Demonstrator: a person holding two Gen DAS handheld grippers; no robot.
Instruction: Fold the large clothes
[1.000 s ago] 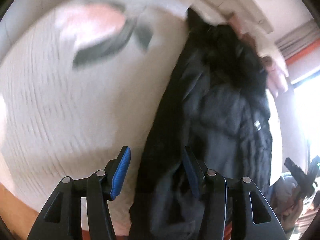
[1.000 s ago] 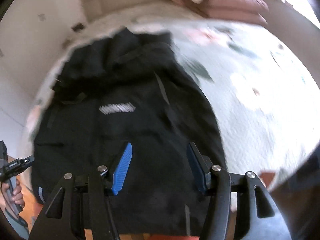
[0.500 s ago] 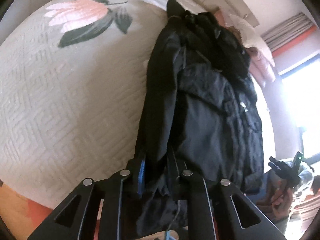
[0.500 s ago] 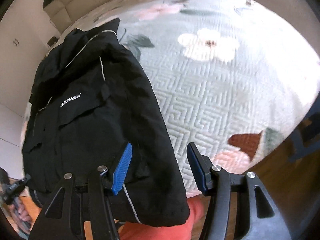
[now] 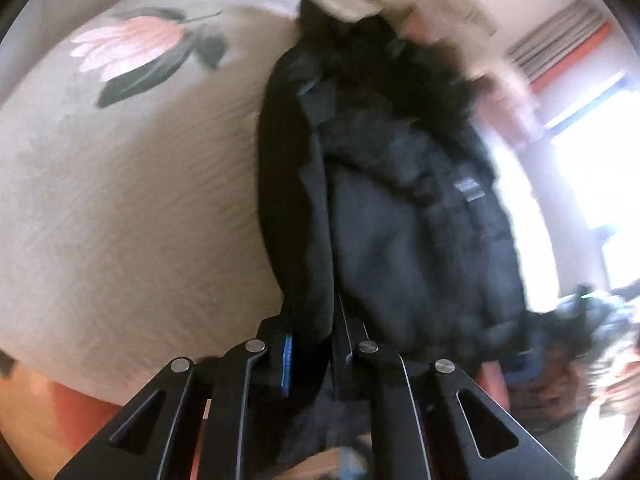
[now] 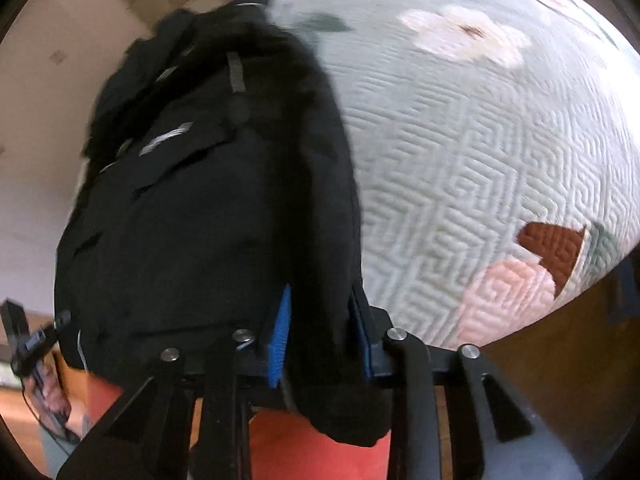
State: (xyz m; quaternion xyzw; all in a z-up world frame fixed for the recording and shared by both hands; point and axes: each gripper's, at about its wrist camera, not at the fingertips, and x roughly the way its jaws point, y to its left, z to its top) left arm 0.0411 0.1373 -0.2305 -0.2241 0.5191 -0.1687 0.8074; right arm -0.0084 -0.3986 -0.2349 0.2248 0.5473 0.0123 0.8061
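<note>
A large black jacket [image 5: 400, 208] lies lengthwise on a pale green quilted bedspread [image 5: 120, 208] with flower prints. My left gripper [image 5: 310, 344] is shut on the jacket's left hem edge near the bed's near edge. In the right wrist view the jacket [image 6: 208, 208] fills the left half, with a grey logo on the chest. My right gripper [image 6: 322, 332] is shut on a thick fold at its right hem corner, which hangs over the bed edge. Both views are motion-blurred.
The bedspread [image 6: 480, 152] stretches to the right of the jacket. An orange-red bed base [image 6: 320, 452] shows below the edge. A bright window [image 5: 592, 160] is at the far right. My other hand with its gripper [image 6: 36, 344] shows at the lower left.
Both grippers went from open to shut on the jacket's hem, the left first, then the right. The jacket's near edge is now bunched and pulled.
</note>
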